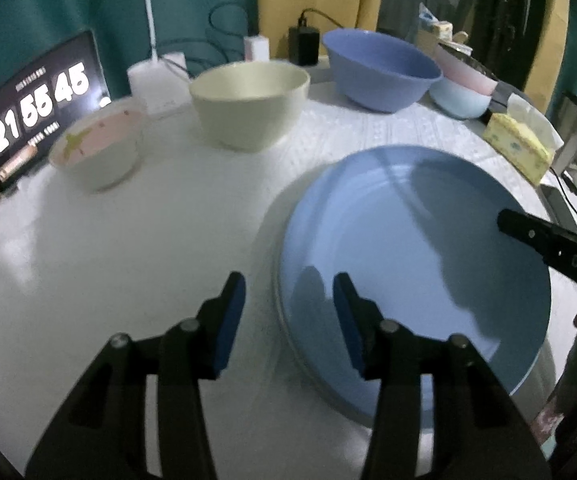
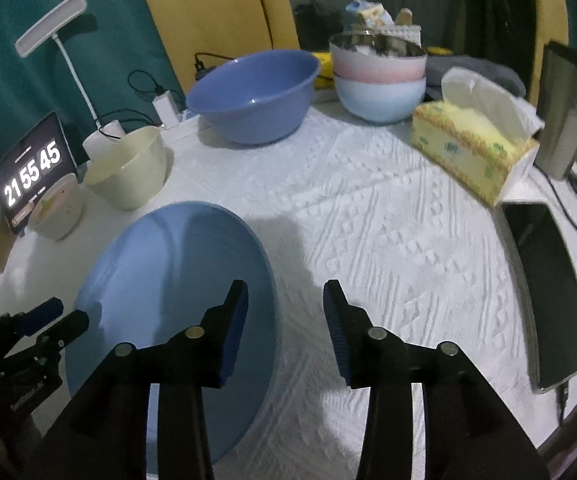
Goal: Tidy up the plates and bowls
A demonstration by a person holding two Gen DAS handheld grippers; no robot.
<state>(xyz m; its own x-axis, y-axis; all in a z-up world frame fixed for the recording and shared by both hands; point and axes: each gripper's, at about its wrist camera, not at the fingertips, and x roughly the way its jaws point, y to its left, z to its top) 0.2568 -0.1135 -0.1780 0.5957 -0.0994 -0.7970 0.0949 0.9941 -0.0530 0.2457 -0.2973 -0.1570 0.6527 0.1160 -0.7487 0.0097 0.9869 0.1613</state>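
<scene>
**A:** Left wrist view first. What was the left gripper point(image 1: 288, 300) doing?

**B:** Its jaws stood partly apart and straddled the near rim of the blue plate point(image 1: 416, 256), one finger over the white tablecloth point(image 1: 128, 248), the other over the plate. I saw no pad pressing on the rim, so it had hold of nothing. A second rim seemed to show just under the plate, though it was too blurred to be sure.

**A:** And the step?

**B:** I judged the plate had been set down on the table's near side and let go. The bowls stood well behind it: patterned bowl point(image 1: 96, 152), cream bowl point(image 1: 248, 104), big blue bowl point(image 1: 380, 68).

**A:** Right wrist view?

**B:** The right gripper point(image 2: 286, 304) was also partly open and empty, one finger above the plate's right edge, the other over cloth. The plate lay flat, face up; being round, it had no long axis to speak of.

**A:** Next move?

**B:** Probably a reach to the bowls, gripping one by its rim to nest them.
</scene>
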